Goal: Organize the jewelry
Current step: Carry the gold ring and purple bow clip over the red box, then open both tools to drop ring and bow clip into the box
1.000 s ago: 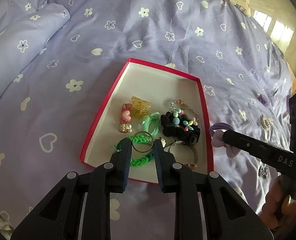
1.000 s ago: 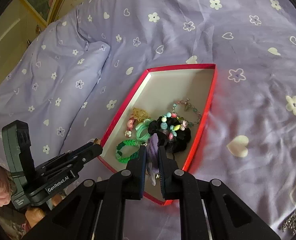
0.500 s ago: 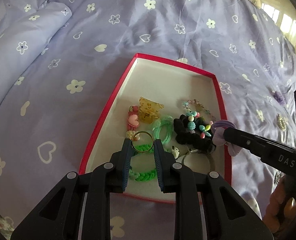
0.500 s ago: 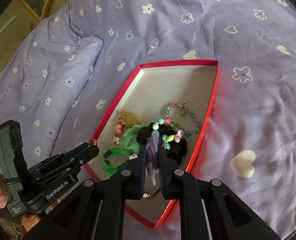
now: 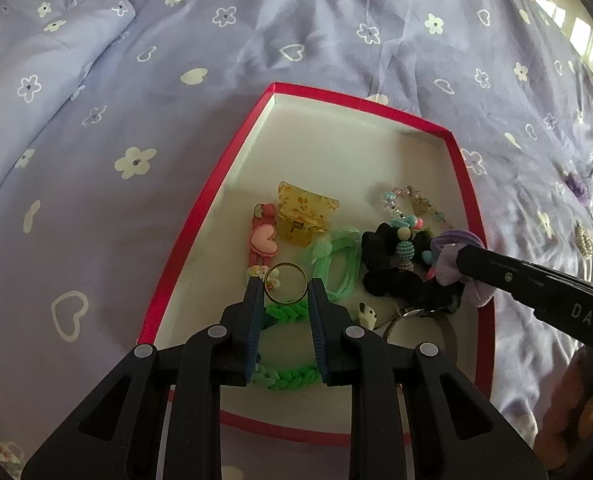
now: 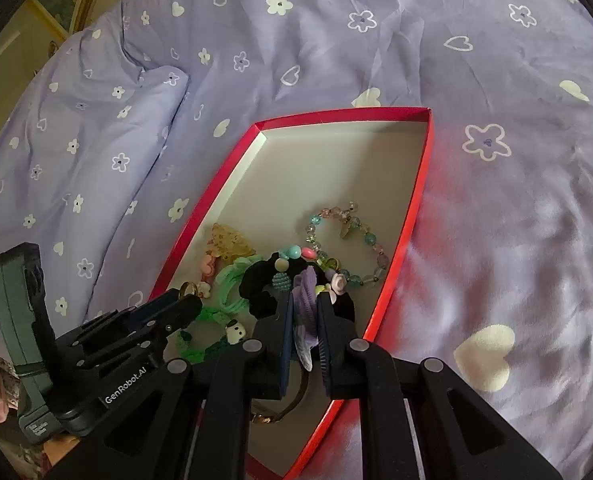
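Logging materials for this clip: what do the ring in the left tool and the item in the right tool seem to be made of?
Ring: thin gold-coloured band with a glossy sheen, probably metal. Purple hair tie in the right tool: soft, matte, gathered folds, looks like fabric. Left tool grips the ring by its edges.

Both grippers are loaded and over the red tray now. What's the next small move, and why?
Probably lower a little more, then release. The left gripper pinches a gold ring above the green braided band, and the right gripper clamps a lilac scrunchie over the black scrunchie, both inside the red tray.
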